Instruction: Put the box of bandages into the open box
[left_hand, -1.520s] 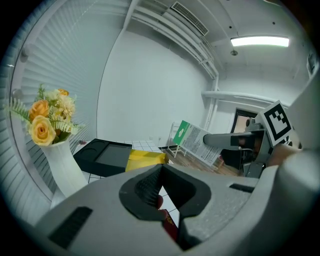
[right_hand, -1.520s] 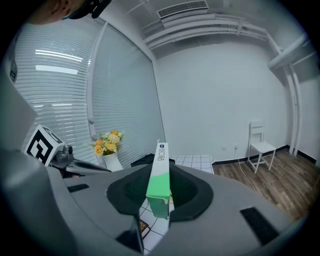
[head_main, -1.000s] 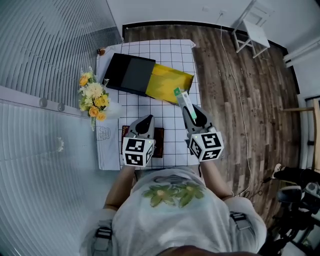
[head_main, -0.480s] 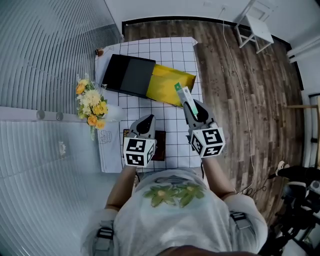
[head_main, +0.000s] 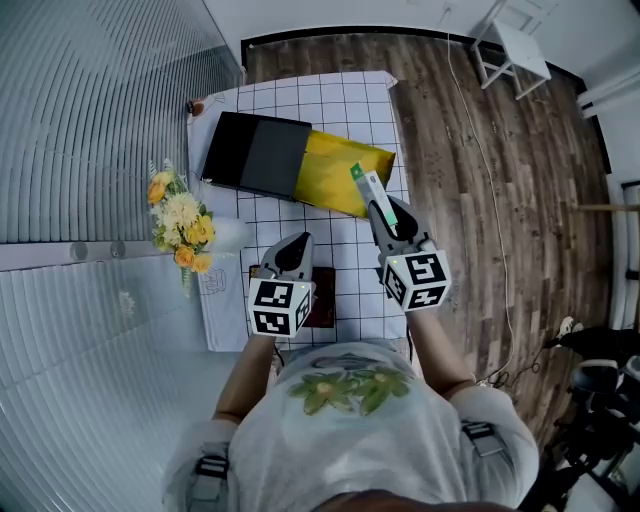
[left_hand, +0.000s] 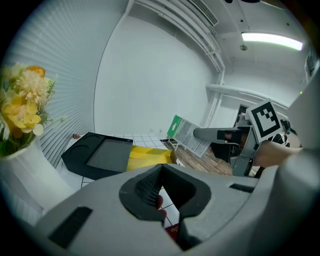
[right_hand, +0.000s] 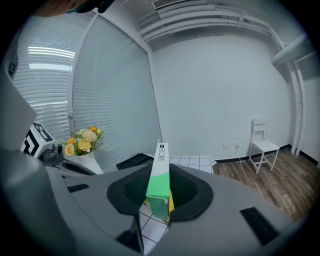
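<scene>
Advanced since the earlier frame, the right gripper (head_main: 386, 218) clamps the box of bandages (head_main: 366, 188) by its lower end, tip at the near edge of the yellow open box (head_main: 335, 168). Thin card, probably light and crushable: hold the broad faces gently. Meanwhile the left gripper (head_main: 292, 250) is closed, empty.

A dark red thing (head_main: 324, 296) lies mostly hidden under the left gripper (head_main: 296, 243) — its kind cannot be told.

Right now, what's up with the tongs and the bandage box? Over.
Right tongs shut on bandage box, near the open box, not in yet. Left tongs shut, empty. Nothing seen blocking.
</scene>
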